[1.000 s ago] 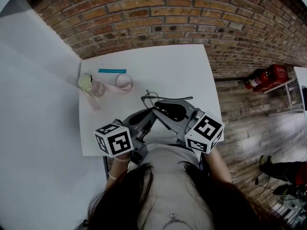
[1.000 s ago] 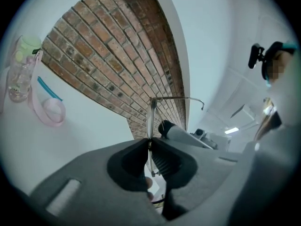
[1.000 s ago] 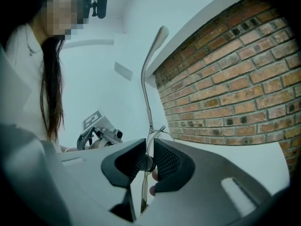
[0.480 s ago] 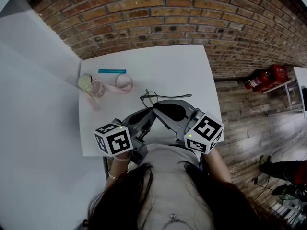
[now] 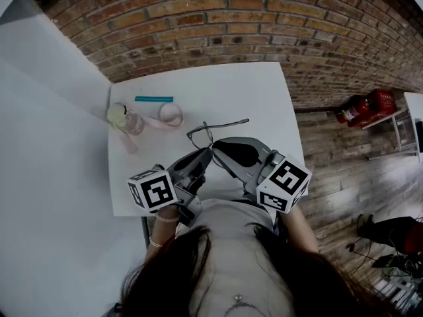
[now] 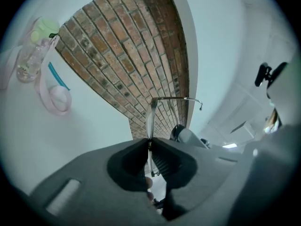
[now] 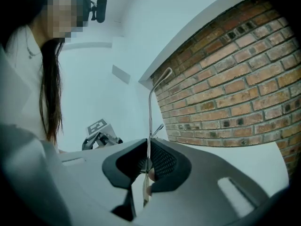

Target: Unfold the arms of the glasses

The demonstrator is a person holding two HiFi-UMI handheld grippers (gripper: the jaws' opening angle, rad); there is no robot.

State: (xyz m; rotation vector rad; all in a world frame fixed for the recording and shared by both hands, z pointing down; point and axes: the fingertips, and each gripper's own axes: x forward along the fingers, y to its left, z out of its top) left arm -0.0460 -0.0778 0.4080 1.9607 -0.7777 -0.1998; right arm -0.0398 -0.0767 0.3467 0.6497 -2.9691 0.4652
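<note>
Gripping glasses point(image 5: 206, 131) with left claw point(image 6: 149, 142), right claw point(image 7: 148, 147) — bottle point(image 5: 123, 116) aside.

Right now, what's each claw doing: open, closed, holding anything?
Left claw: closed, holding the glasses by the front frame.
Right claw: closed, holding one arm of the glasses.

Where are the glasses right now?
In the head view, the glasses are in the middle, over the white table, pinched between the left tool and the right tool.
</note>
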